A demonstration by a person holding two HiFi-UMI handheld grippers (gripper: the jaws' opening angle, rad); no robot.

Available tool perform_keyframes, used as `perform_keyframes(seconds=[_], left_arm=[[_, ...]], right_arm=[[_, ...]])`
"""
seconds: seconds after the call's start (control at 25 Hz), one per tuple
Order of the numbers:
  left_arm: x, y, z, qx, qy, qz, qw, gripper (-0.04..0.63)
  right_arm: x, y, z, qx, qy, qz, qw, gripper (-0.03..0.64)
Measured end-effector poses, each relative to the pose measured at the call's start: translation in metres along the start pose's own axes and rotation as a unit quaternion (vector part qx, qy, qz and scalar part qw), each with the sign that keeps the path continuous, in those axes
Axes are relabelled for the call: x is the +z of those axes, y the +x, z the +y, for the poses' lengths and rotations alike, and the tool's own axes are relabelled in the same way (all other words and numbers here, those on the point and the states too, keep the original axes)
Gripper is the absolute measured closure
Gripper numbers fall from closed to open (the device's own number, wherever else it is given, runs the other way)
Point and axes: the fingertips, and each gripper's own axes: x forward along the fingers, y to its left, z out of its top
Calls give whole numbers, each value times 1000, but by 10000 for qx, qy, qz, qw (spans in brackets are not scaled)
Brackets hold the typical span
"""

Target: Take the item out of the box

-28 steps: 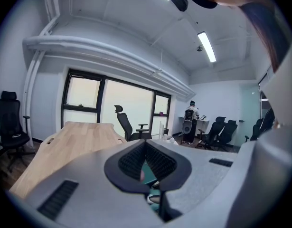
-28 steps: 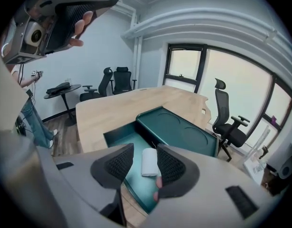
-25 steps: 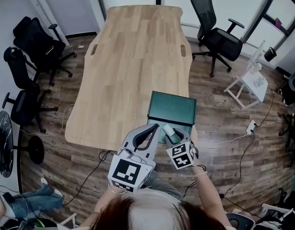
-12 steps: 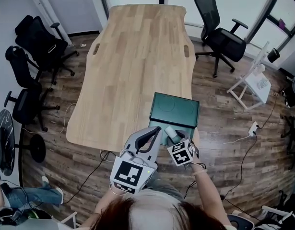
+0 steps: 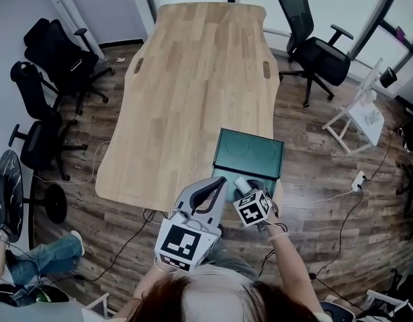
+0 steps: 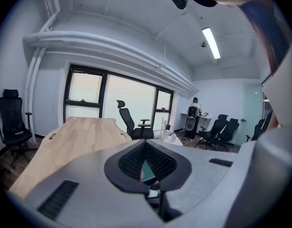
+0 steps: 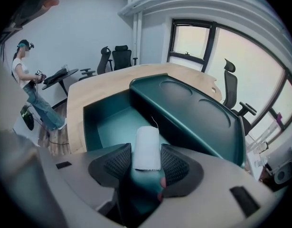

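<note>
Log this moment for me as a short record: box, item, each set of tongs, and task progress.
Box: green box, lid open, at the near end of the wooden table
Item: white roll inside the box
Right tongs: jaws have just been opening, roll between them, pads not pressing it
Left tongs: shut, empty, left of the box
Progress: roll not yet out

Your white cylinder [image 7: 146, 147], a thin thread [image 7: 155, 123] at its far end, lies inside the open dark-green box [image 7: 91, 122], lid [image 7: 193, 109] tilted back.
</note>
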Motion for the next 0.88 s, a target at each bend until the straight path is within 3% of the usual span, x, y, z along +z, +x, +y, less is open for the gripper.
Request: perform_keyframes(seconds=[0.16, 0.36, 0.6, 0.88], left_arm=[[-3, -3, 2, 90, -184, 105, 9997, 588], [0, -6, 3, 110, 19, 0, 9999, 588], [-1, -13, 4, 233, -175, 87, 9995, 588], [3, -23, -6, 147, 77, -95, 9998, 588]], right_arm=[[-1, 9, -1, -38, 16, 128, 9999, 410], [-3, 11, -2, -2, 92, 213, 9997, 413], [4, 1, -4, -125, 51, 42, 9999, 417], [8, -21, -3, -359, -9, -239, 9991, 419]])
